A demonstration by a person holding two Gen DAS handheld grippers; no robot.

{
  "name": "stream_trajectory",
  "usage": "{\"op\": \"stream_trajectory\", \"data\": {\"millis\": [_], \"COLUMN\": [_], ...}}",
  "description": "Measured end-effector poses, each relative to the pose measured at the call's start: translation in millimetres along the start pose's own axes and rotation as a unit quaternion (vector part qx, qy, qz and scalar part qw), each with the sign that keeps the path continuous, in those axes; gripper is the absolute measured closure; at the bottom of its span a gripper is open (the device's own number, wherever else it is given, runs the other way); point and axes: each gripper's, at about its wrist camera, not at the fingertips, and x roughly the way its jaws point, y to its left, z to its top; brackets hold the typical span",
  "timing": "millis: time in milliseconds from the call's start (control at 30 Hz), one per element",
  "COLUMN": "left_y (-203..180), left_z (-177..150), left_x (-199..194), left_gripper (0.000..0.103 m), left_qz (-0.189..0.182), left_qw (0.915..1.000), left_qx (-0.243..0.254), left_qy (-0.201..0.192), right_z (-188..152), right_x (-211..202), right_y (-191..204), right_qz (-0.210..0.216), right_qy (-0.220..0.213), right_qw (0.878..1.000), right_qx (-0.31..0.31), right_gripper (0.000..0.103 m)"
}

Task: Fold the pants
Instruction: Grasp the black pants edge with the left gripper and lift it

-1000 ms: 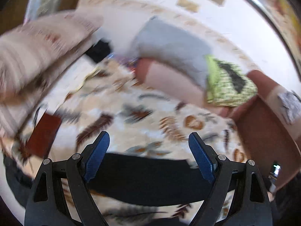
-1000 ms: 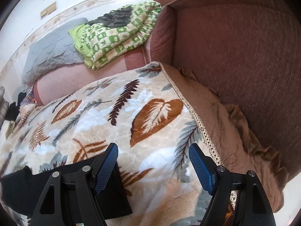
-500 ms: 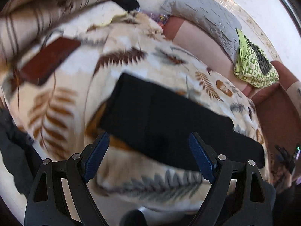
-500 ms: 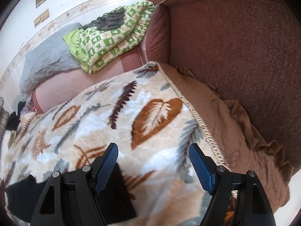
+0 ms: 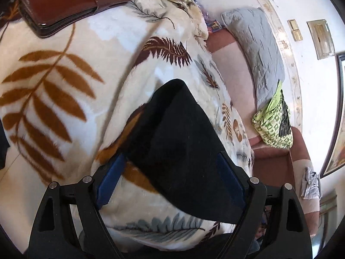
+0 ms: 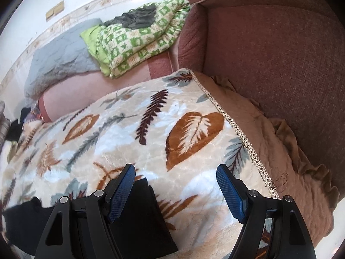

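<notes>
Pants now fill the lower centre between the wide-open left gripper, closer than before; right gripper stays spread, empty.

The pants were matt black cloth. The blanket looked plush and faintly shiny. At eleven o'clock a wallet showed glossy brown leather. The couch was coarse woven fabric, and the gripper pads were textured blue rubber.

The left gripper hangs wide open over black pants on a leaf-print blanket; a brown wallet lies at eleven o'clock.
</notes>
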Motion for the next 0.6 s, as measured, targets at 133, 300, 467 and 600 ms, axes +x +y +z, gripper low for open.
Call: {"op": "stream_trajectory", "data": {"millis": [133, 300, 467, 600], "left_y": [-7.4, 2.3, -8.2, -17.6], "left_z": [0.6, 5.5, 4.2, 3.2], "left_x": [0.0, 11.5, 8.3, 8.0], "left_gripper": [0.017, 0.017, 0.086, 0.093], "left_qz": [-0.03, -0.036, 0.02, 0.059], "left_qw": [0.9995, 0.9992, 0.9992, 0.9949], "left_qx": [0.008, -0.01, 0.025, 0.071], "left_qy": [0.006, 0.014, -0.024, -0.039], "right_z": [-1.6, -2.1, -3.2, -4.9], "right_x": [1.2, -1.2, -6.0, -8.7], "right_y": [3.8, -9.6, -27.1, -36.0], "right_qz": [-0.003, -0.007, 0.009, 0.028], "right_qy": [-0.001, -0.003, -0.003, -0.001], "right_qw": [1.0, 1.0, 1.0, 0.999], "right_qx": [-0.017, -0.007, 0.011, 0.017], "right_gripper": [0.027, 0.027, 0.027, 0.027]}}
